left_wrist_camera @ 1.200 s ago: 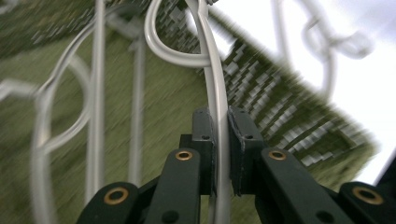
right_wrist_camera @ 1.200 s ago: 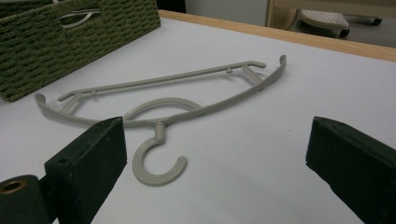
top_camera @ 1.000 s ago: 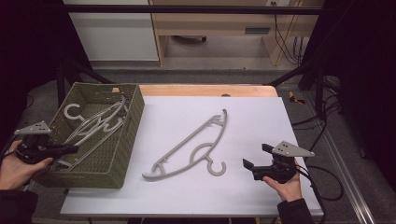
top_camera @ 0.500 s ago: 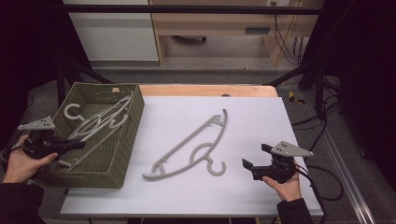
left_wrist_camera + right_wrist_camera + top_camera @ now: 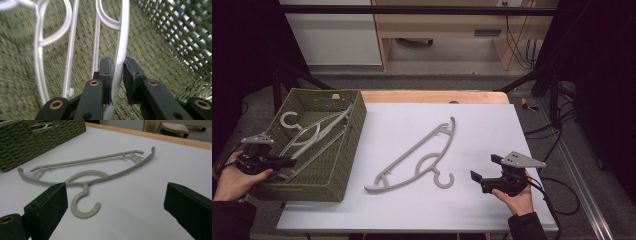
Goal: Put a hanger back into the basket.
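Held hanger: a white hanger lies in the green basket at the table's left, its bar running between the jaws of the left gripper.
Left gripper state: its jaws have just been opening; in the left gripper view one pad lies against the bar and the other stands just clear, so the clamp looks slack, a release rather than a hold.
Long axis: the bar runs straight away from the gripper, along the jaws' own line, toward the basket's far end.
Basket contents: a second white hanger lies just beside the first on the woven floor.
Table hanger: a grey hanger lies flat on the white table, between basket and right gripper, its long axis slanting from near-left to far-right, hook toward the person.
Right gripper state: jaws wide apart, holding nothing, with the hook just ahead between them.
Nearer hand: the right one, judged best placed for the grey hanger.
Next move, as judged: the left backs out along the bar.
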A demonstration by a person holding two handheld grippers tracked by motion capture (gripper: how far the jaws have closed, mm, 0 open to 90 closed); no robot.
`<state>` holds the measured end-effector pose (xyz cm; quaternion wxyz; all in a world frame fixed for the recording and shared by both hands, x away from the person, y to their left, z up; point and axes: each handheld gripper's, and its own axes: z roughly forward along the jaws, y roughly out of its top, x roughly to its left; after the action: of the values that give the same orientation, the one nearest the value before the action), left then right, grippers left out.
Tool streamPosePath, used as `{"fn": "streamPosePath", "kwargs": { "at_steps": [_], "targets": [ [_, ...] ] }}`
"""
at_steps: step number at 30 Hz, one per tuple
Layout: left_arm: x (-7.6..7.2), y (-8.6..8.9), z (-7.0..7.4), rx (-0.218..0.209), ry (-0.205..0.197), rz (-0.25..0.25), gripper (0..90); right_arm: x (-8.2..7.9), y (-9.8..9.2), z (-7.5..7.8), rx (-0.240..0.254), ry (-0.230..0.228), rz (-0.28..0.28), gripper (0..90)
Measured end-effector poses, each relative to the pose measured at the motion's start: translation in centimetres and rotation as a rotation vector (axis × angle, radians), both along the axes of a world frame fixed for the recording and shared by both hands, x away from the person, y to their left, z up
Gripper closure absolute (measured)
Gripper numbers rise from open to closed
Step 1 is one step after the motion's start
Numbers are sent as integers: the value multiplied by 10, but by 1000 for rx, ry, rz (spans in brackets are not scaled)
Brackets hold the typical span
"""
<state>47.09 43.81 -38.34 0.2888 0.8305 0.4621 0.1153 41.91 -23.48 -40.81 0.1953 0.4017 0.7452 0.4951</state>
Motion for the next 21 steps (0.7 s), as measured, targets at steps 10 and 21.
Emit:
{"fn": "streamPosePath", "kwargs": {
  "at_steps": [10, 21],
  "targets": [
    [10, -25, -5, 154, 81, -12, 706, -1, -2, 1, -2, -8, 1, 56],
    [18, -51, 1, 204, -23, -21, 609, -1, -2, 2, 1, -6, 2, 56]
  ]
}}
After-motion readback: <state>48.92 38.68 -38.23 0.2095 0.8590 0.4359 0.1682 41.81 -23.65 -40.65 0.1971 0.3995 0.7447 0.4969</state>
